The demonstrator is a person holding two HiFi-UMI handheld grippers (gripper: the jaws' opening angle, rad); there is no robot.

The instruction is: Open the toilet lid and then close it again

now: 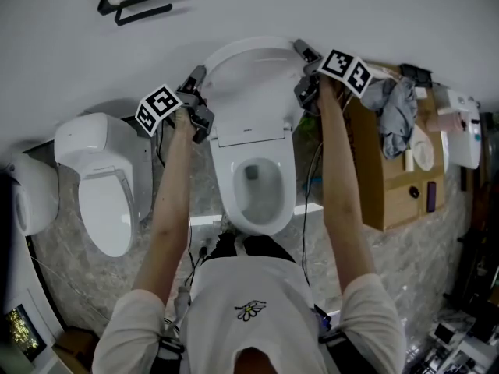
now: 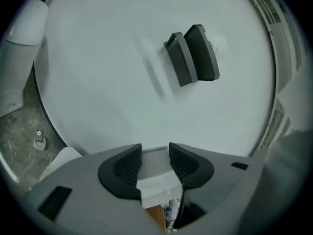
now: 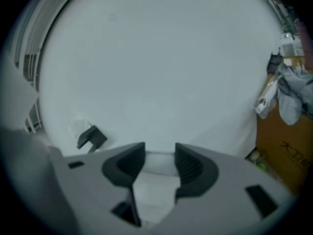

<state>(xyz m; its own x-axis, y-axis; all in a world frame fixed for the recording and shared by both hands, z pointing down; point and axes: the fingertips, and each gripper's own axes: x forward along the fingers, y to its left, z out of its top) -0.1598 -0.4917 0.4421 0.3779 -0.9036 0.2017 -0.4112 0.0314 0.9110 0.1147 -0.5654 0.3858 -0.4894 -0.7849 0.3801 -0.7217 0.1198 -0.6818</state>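
Observation:
The white toilet (image 1: 253, 189) stands in front of me with its seat down and the bowl showing. Its lid (image 1: 251, 76) is raised, near upright by the wall. My left gripper (image 1: 200, 104) clasps the lid's left edge and my right gripper (image 1: 306, 72) its right edge. In the left gripper view the lid's white edge (image 2: 156, 185) fills the gap between the ribbed pads of the left gripper (image 2: 155, 155). The right gripper view shows the same: the lid's white edge (image 3: 154, 190) sits between the pads of the right gripper (image 3: 160, 158).
A second white toilet (image 1: 105, 185) stands close on the left, with another white fixture (image 1: 31, 193) beyond it. A cardboard box (image 1: 382, 178) topped with a grey cloth (image 1: 398, 104) is tight on the right. A black holder (image 1: 136, 2) hangs on the white wall behind.

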